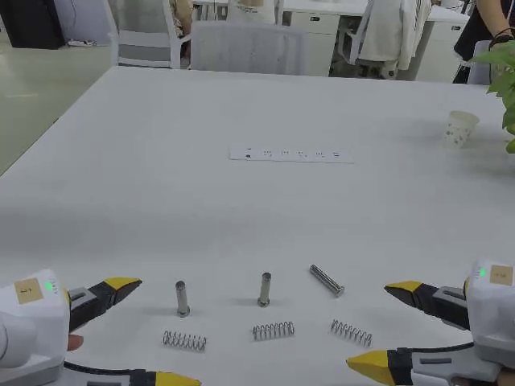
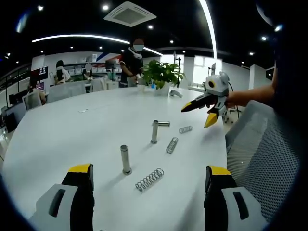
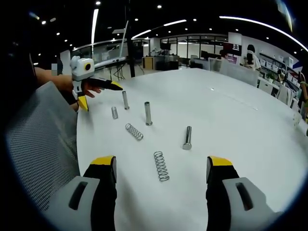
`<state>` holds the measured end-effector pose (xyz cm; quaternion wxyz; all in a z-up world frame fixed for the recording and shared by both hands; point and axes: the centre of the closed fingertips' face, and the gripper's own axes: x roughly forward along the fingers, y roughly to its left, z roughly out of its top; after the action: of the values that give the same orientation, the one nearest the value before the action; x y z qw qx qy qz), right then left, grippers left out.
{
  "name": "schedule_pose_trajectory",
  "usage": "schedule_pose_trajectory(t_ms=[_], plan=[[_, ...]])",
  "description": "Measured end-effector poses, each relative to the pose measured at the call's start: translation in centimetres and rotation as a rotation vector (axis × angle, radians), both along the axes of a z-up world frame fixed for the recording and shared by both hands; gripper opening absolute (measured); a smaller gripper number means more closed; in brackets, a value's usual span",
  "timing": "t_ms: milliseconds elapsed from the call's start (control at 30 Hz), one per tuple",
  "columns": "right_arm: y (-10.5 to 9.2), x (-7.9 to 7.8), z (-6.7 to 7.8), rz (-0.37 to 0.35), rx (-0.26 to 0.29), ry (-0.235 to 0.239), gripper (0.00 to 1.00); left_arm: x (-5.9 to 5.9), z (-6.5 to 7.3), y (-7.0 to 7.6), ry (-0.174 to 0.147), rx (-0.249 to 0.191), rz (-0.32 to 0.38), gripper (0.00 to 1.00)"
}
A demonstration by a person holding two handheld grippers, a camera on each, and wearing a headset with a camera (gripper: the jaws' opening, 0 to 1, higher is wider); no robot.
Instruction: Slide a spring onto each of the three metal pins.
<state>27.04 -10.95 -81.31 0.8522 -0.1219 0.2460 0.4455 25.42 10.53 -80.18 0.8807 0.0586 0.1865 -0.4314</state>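
The left gripper (image 1: 159, 330) and right gripper (image 1: 369, 325) run off the head view's edges.

Bright, even light from long white ceiling light strips (image 2: 208, 24) washes the plain white worktop (image 1: 161, 161), leaving faint short shadows, while both gripper views curve strongly near their edges.

The left gripper (image 1: 165, 331) and right gripper (image 1: 372, 325) look alike: a white, rounded housing and black jaws with yellow tips. Each carries a tan sticker (image 1: 28, 290) and a small green light (image 1: 50, 285) on top.
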Motion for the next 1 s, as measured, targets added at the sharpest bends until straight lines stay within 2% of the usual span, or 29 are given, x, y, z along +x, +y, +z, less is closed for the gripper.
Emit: schedule_pose_trajectory(t_ms=[1000], plan=[[-0.14, -0.02, 0.03, -0.006, -0.005, 0.002, 0.76, 0.04, -0.25, 0.18, 0.001, -0.002, 0.002, 0.94]])
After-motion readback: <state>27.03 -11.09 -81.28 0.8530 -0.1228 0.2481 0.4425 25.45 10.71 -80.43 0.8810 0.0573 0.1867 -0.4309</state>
